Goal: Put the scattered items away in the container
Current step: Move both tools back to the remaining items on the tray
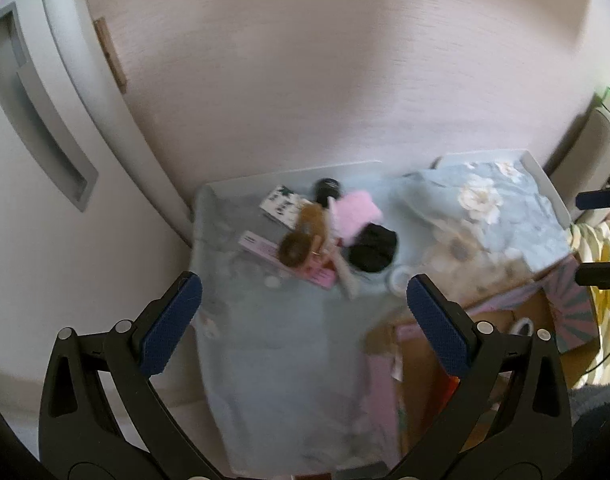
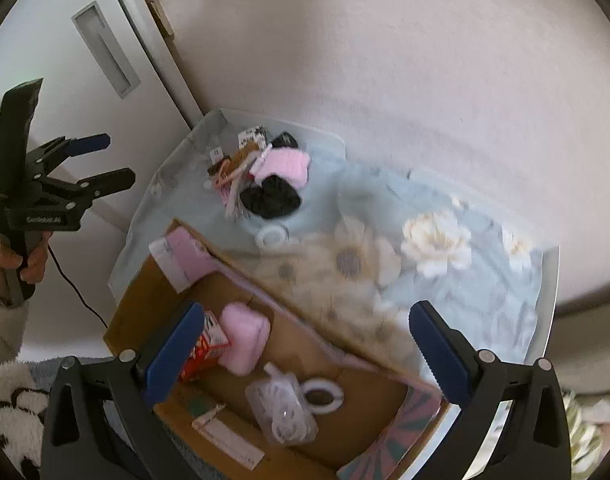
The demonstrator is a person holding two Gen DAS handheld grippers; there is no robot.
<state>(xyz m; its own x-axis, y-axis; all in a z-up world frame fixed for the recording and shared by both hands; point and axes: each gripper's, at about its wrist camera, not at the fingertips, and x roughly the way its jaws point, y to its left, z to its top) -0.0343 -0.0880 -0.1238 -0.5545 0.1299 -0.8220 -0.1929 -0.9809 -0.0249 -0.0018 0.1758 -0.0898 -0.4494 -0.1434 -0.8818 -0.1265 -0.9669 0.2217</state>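
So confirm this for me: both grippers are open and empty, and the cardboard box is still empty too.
Not quite. Both the left gripper and right gripper are open and empty, but the cardboard box already holds items, among them a pink pouch, as the right wrist view shows.

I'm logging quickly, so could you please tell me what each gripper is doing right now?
Left gripper: open, holding nothing.
Right gripper: open, holding nothing, above the brown cardboard box.
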